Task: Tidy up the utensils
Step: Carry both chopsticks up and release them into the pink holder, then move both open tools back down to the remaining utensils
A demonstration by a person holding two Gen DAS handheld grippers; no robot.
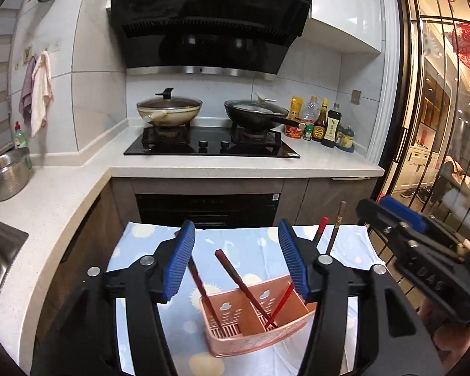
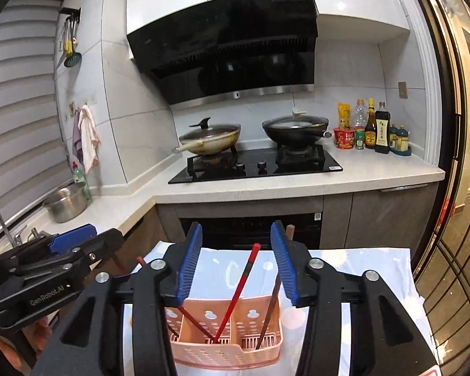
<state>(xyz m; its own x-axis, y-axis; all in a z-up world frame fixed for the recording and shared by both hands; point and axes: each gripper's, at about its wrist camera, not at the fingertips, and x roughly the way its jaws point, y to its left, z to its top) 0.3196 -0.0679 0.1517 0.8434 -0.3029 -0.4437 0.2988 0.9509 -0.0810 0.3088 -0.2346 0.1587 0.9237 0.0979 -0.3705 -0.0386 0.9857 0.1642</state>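
Four chopsticks stand in the pink caddy [image 2: 225, 335], which sits on a blue patterned cloth [image 2: 376, 269] covering a small table in front of the stove: a red chopstick [image 2: 239, 291] and a dark red one [image 2: 192, 318] lean in its middle section, a brown chopstick [image 2: 271, 310] in its right section, and the left wrist view shows another dark one [image 1: 203, 294] in the far left slot. Both the left gripper [image 1: 235, 260] and the right gripper [image 2: 239, 263] hover above the caddy with fingers spread and nothing pinched between them. The sticks lean loosely at steep angles, so a pad brushing one as a gripper withdraws could, I judge, flick it out or tip the light caddy. The cloth may also slide if the caddy is nudged.
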